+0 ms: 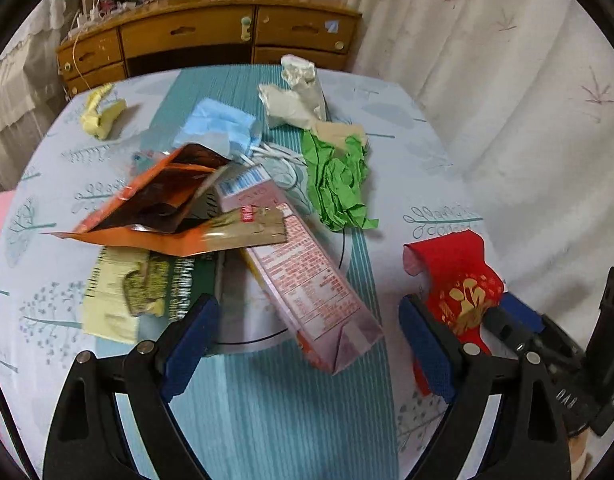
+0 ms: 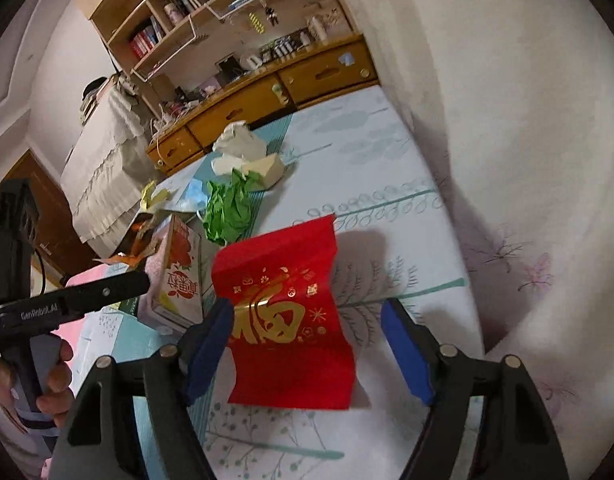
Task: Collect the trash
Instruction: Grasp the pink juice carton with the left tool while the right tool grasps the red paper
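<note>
Your right gripper [image 2: 307, 340] stood apart around the red paper envelope [image 2: 287, 308], unclamped; light, floppy, best pinched mid-edge. Left gripper [image 1: 307, 344] gaped empty.

Trash heaped mid-table: pink carton [image 1: 307, 276] lying aslant, orange foil pouch [image 1: 155, 204], crumpled green paper [image 1: 339, 180]; red envelope [image 2: 287, 316] near right.

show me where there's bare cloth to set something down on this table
Free: the near strip of tablecloth in front of the milk carton, and the stretch between the red envelope and the curtain. Crowded: the middle, where the orange bag, carton, face mask and green paper pile up.
</note>
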`<act>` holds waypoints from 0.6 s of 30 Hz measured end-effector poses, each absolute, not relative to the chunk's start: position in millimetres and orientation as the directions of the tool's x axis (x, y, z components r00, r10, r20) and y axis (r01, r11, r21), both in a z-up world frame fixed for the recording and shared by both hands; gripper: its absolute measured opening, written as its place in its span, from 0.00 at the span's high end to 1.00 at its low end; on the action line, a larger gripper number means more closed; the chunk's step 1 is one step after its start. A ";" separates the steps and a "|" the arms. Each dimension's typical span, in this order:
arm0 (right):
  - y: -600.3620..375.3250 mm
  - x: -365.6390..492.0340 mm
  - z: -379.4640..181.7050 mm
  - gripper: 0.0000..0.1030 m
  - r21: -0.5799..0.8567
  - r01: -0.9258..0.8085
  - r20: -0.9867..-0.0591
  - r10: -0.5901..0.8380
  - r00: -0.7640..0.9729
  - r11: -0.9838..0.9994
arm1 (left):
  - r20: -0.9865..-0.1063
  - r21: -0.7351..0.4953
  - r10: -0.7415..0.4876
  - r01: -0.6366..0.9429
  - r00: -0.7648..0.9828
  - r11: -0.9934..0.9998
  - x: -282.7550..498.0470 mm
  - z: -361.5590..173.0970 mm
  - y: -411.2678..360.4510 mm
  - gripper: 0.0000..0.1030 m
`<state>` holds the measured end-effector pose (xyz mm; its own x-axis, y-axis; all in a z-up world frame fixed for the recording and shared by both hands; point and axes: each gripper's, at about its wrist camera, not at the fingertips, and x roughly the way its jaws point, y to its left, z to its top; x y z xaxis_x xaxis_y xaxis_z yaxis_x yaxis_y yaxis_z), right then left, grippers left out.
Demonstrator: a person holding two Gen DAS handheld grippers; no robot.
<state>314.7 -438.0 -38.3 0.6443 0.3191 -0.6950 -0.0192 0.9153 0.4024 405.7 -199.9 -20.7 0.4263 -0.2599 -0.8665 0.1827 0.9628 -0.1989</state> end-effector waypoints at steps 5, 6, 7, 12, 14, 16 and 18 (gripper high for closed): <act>-424.5 322.5 -47.5 0.51 0.412 -0.066 -0.701 0.362 0.615 0.909 | -0.881 -0.178 -0.228 0.156 0.414 0.972 416.2 -34.6 -211.6 0.16; -422.9 322.9 -49.5 0.63 0.416 -0.076 -0.702 0.373 0.607 0.906 | -0.885 -0.169 -0.218 0.153 0.411 0.974 416.7 -38.1 -213.3 0.32; -420.1 322.1 -51.7 0.77 0.424 -0.090 -0.702 0.390 0.596 0.901 | -0.891 -0.168 -0.216 0.151 0.400 0.974 416.6 -41.4 -214.0 0.41; -405.2 299.5 -48.9 0.91 0.410 -0.150 -0.681 0.412 0.605 0.899 | -0.885 -0.169 -0.221 0.159 0.410 0.973 401.4 -37.2 -209.6 0.62; -401.3 286.6 -43.3 0.95 0.411 -0.167 -0.665 0.420 0.618 0.896 | -0.875 -0.160 -0.224 0.179 0.429 0.971 390.0 -28.1 -205.3 0.63; -397.4 272.3 -36.0 0.98 0.416 -0.175 -0.646 0.426 0.634 0.892 | -0.867 -0.159 -0.233 0.200 0.440 0.967 378.4 -18.2 -200.3 0.63; -392.9 259.6 -28.1 0.98 0.409 -0.184 -0.635 0.424 0.646 0.894 | -0.859 -0.159 -0.247 0.225 0.449 0.961 362.8 -5.2 -192.5 0.63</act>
<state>259.6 -392.9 -28.1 0.6460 0.4237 -0.6350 -0.1845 0.8938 0.4087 362.8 -192.6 -5.2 0.4491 -0.2473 -0.8586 0.2254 0.9612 -0.1590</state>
